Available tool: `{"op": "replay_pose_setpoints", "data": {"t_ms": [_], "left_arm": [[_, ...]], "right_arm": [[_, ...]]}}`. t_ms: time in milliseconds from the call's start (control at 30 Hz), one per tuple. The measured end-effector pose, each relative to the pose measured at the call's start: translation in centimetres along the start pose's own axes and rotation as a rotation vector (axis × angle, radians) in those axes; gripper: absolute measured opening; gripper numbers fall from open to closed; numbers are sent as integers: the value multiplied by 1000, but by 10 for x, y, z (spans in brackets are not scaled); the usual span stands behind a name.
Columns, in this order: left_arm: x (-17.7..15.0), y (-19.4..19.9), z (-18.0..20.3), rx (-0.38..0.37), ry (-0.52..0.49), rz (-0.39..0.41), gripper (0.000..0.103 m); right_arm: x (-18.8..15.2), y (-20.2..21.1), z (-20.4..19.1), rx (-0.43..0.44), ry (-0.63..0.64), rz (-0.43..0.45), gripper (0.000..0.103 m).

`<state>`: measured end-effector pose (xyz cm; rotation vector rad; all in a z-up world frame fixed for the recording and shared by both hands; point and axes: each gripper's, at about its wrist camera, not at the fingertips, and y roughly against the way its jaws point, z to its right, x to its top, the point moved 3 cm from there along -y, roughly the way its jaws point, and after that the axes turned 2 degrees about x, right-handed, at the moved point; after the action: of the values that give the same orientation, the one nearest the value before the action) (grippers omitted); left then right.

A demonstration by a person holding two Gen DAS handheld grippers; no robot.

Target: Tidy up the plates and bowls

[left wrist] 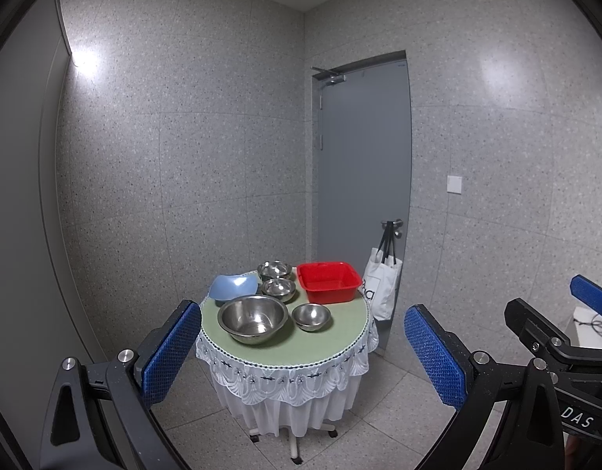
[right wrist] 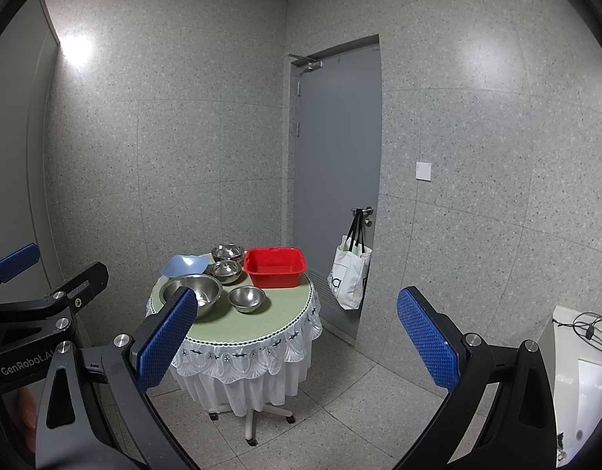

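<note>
On the small round desk (left wrist: 332, 346) with its green top and lace skirt sit 4 shiny steel bowls (left wrist: 253, 319), 1 pale blue plastic bowl (left wrist: 232, 286) and 1 red square plastic tub (left wrist: 328, 281). Both grippers, left (left wrist: 302, 356) and right (right wrist: 301, 342), hang well back, fingers apart and empty. The desk looks to be on casters, so a hard push could roll it, and slick steel may slip.

Both your wrist views are evenly but dimly lit from overhead. A bright white glare patch sits high on the speckled wall (left wrist: 85, 60) at left, and a softer sheen shows on the wall to the right of the door (left wrist: 363, 180). Fisheye distortion bends the walls and door frame, and black vignetting rings every corner. The steel bowls (left wrist: 253, 319) carry small highlights. Focus is fairly sharp throughout.
</note>
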<state>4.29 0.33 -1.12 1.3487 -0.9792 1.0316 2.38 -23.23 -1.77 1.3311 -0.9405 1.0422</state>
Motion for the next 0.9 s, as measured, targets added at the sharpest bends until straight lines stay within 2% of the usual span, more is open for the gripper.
{"op": "replay_pose_setpoints", "data": {"t_ms": [533,767,900], "left_arm": [[-3,-9,-14,-10,-13,-12,102],[-8,-27,-31,-26,-21,-25,103],[-10,-50,-33,-44,-16,-73,103]], "right_arm": [[-7,-3,-15,-12,-12,-15,103],[-11,-15,-25,-14,-24,-29,103],[-18,-33,-27,-12,-26,-68,103]]}}
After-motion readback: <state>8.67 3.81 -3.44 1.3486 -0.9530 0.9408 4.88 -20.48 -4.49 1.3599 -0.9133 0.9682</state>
